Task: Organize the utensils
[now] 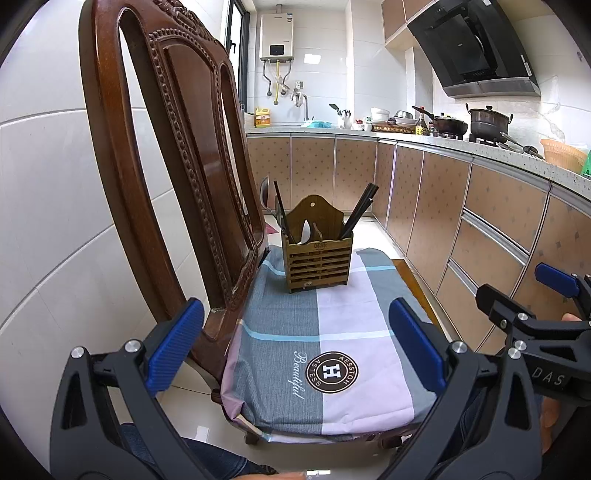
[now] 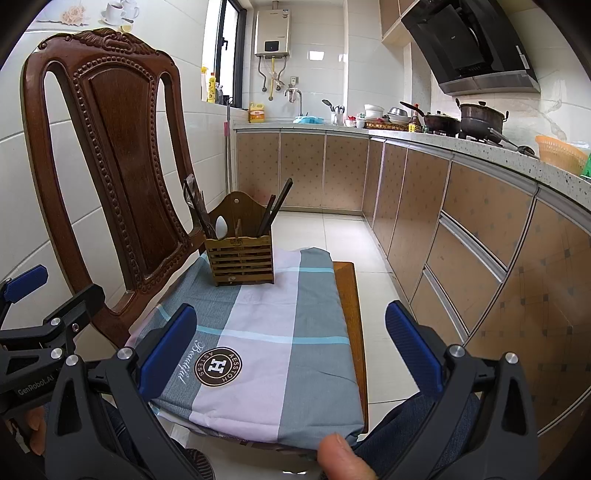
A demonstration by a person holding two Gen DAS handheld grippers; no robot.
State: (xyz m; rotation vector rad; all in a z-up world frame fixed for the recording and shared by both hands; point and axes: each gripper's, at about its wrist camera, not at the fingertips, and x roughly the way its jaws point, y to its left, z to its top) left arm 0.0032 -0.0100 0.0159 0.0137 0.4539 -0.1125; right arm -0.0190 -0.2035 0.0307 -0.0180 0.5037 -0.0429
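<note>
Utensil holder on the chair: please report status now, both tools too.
Left tool open, empty. Right tool open, empty. Utensil holder upright on cushion, chopsticks and spoon inside. Nothing blocking the approach.

Wooden chair [image 2: 122, 155], plaid cushion [image 2: 266, 332], water heater [image 1: 277, 35]

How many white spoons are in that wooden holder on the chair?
1 visible: a white spoon in the wooden holder, left of its middle divider, beside dark chopsticks. Others may be hidden inside.
</note>
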